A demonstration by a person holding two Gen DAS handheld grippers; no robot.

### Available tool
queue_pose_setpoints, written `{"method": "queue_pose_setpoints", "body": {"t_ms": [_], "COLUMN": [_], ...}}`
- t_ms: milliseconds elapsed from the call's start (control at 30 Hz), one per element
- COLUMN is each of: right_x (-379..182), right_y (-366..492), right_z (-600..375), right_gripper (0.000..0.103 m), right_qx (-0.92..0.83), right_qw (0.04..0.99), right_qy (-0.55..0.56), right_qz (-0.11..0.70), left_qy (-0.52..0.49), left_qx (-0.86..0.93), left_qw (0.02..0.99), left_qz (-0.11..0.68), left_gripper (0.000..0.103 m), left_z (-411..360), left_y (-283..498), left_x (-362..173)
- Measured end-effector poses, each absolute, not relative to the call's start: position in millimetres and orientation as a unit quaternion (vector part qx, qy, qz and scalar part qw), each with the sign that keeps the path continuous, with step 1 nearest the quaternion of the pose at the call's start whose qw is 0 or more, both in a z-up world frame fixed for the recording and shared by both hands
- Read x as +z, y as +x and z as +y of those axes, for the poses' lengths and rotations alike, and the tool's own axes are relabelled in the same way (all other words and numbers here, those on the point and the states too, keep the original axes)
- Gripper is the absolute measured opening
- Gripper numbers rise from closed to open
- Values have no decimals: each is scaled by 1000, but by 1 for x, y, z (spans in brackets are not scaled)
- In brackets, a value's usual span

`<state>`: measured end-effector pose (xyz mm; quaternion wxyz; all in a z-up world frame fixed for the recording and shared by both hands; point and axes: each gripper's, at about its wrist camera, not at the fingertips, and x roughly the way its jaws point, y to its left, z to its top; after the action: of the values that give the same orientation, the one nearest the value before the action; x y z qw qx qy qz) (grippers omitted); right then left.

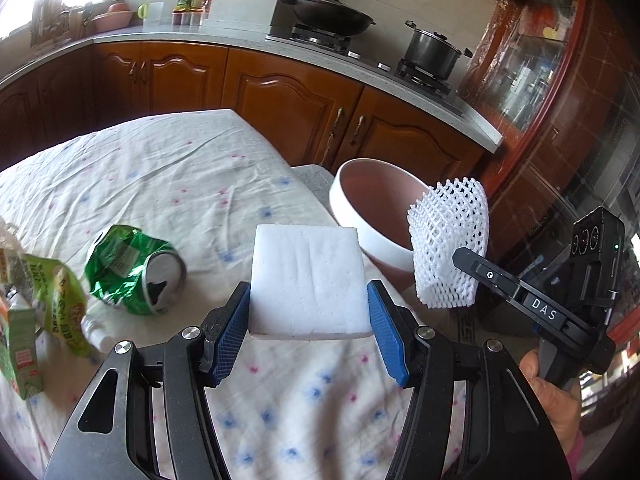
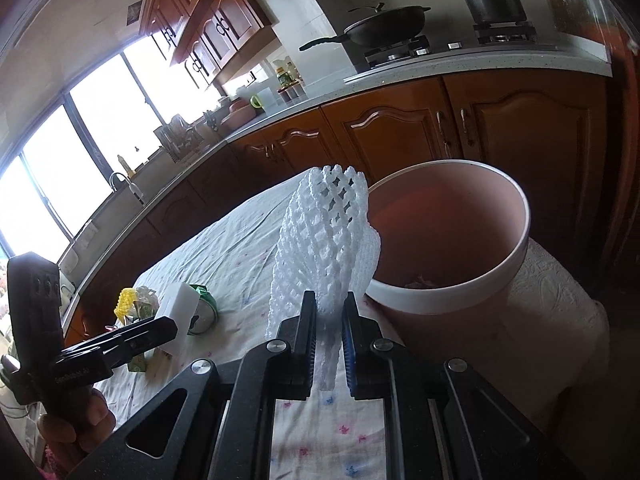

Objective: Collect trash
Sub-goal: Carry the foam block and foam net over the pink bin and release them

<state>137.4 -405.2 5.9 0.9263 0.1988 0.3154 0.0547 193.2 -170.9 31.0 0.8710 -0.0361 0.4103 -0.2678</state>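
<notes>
Left wrist view showed the left gripper (image 1: 308, 312) clenched on a white foam block (image 1: 308, 280), its blue fingers (image 1: 232, 320) pressed against both sides, held above the table (image 1: 168, 168) with its flowered cloth. Just beyond lay a crushed green can (image 1: 136, 270) and a green pouch (image 1: 60, 304). Right wrist view showed the right gripper (image 2: 329, 336) pinching a white foam fruit net (image 2: 328, 240) between nearly closed fingers (image 2: 306, 332), beside the rim of a pink bin (image 2: 440, 304) at the table's end. Farther back stood a wok (image 1: 332, 14) and a pot (image 1: 434, 50) on the stove.
</notes>
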Motion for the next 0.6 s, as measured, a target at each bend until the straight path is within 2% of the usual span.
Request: {"method": "queue_pose_setpoints", "body": {"t_ms": [600], "right_x": [6], "right_y": [148], "right_z": [-461], "right_gripper": [13], "right_qx": [10], "right_qw": [927], "right_qy": [214], "right_qz": [309], "left_qy": [-7], "left_qx": [-310], "left_qw": [853], "left_qz": [420], "left_gripper": [58], "left_z": [-247], "left_y": [223], "left_x": [37]}}
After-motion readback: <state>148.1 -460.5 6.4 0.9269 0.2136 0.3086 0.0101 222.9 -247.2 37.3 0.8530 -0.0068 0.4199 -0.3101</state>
